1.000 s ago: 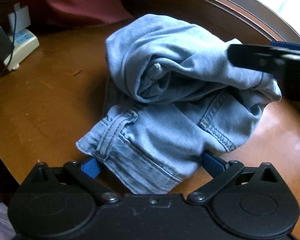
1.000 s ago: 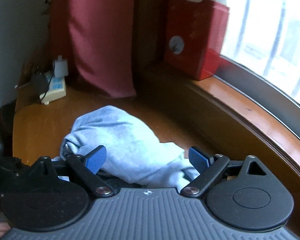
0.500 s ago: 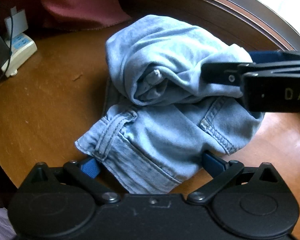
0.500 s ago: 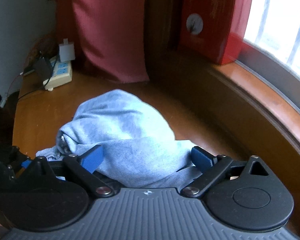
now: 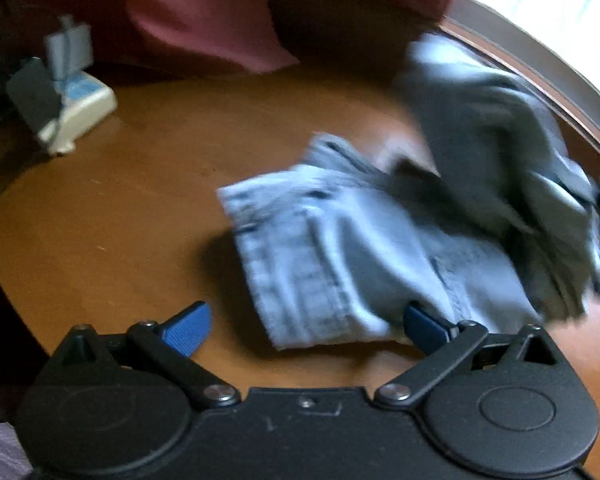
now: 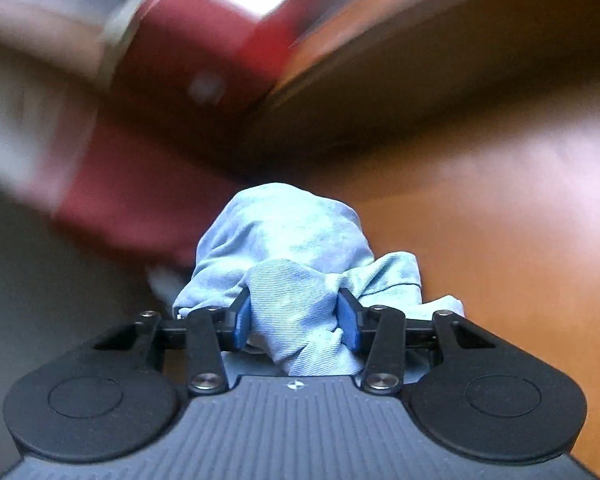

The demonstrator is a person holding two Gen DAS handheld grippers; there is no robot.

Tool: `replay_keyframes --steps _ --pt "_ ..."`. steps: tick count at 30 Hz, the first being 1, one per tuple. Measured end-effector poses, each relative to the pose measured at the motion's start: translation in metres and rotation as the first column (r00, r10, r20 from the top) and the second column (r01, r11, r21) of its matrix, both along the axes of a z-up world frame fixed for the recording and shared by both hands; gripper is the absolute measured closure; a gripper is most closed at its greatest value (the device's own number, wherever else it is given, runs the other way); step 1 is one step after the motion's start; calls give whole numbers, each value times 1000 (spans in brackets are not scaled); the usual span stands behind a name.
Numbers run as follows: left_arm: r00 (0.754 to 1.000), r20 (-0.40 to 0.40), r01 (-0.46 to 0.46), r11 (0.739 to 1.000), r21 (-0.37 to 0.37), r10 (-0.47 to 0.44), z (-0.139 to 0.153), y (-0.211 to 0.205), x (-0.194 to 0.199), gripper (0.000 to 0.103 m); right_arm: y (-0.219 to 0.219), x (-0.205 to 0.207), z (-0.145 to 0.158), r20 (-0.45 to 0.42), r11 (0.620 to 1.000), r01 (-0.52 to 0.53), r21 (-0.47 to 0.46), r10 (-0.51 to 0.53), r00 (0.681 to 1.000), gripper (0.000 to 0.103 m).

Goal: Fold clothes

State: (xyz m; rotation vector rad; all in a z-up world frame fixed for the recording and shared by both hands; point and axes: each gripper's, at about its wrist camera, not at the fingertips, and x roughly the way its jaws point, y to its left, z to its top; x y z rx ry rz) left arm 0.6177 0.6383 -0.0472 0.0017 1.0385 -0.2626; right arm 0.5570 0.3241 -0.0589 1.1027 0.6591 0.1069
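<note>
On the wooden table [image 5: 148, 184], the right gripper [image 6: 296, 320] is closing on bunched jeans [image 6: 296, 304]; the left gripper [image 5: 300, 322], spread, should pin the hem.

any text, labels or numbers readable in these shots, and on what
None can be read.
Power strip: blue label patches, too blurred to read.
Red box: a round pale mark, blurred, no legible text.
Jeans: no tag or lettering in view.
Right gripper: only a small round symbol on its body, no words.
</note>
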Motion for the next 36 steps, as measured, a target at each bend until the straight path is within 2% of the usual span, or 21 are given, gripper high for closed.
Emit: replay_keyframes --steps 2,4,5,7,8,10,13,15,16,18,19,22,23,24,26,27,28,31,33,34,36 --pt "1000 19 -5 1000 4 5 2 6 1 0 -16 -30 -23 -15 978 120 171 -119 993 57" --pt "1000 29 2 1000 -2 -2 6 11 -1 0 -27 -57 -38 -25 948 186 257 -186 982 53" --pt "999 33 8 1000 -6 -8 7 11 0 0 -31 -67 -33 -32 954 209 214 -206 978 50" --pt "999 39 19 1000 -8 -19 8 8 4 0 -28 -84 -8 -39 969 248 -13 -249 968 38" --pt "999 41 27 1000 -9 -27 5 9 10 0 -22 -90 10 -38 953 257 -163 -266 963 35" --pt "998 36 44 999 -17 -44 1 6 15 0 -7 -99 42 -17 880 248 -405 -279 960 26" --pt "998 31 58 998 -23 -57 -3 2 18 0 30 -97 82 47 711 199 -675 -229 972 21" --pt "997 32 65 998 -24 -64 -8 3 24 0 63 -89 101 106 571 180 -801 -160 981 19" --pt "998 30 63 998 -25 -62 -9 3 24 0 77 -82 104 108 527 144 -838 -98 989 14" --pt "998 24 58 998 -34 -57 -12 5 25 0 99 -57 106 14 441 -4 -897 37 999 14" --pt "998 22 56 998 -39 -55 -13 5 24 0 112 -46 101 -43 372 -75 -925 93 995 14" --pt "998 22 51 998 -44 -50 -15 7 23 0 140 -20 75 -181 110 -206 -972 204 962 15" --pt "999 21 50 998 -43 -49 -16 7 22 0 147 -12 66 -225 35 -238 -971 224 948 16" --pt "999 18 47 998 -39 -46 -16 6 22 0 147 -2 58 -245 31 -258 -966 223 944 18" --pt "999 16 46 998 -31 -45 -17 6 21 0 140 8 54 -209 86 -228 -970 189 960 27" --pt "999 20 50 999 -22 -49 -18 5 20 0 136 10 55 -181 115 -202 -973 168 969 38" --pt "998 24 53 999 -12 -53 -18 4 19 0 131 11 56 -152 153 -174 -973 145 978 54" --pt "998 36 51 998 21 -52 -19 2 15 0 106 -7 77 -31 384 -46 -922 46 998 71" --pt "998 40 47 999 27 -48 -19 2 13 0 76 -39 86 48 531 74 -844 -63 997 74" --pt "998 40 41 999 26 -42 -20 3 12 0 64 -54 91 80 595 142 -791 -129 988 74" --pt "999 40 35 999 24 -36 -20 3 11 0 37 -88 90 111 686 276 -673 -276 955 74"
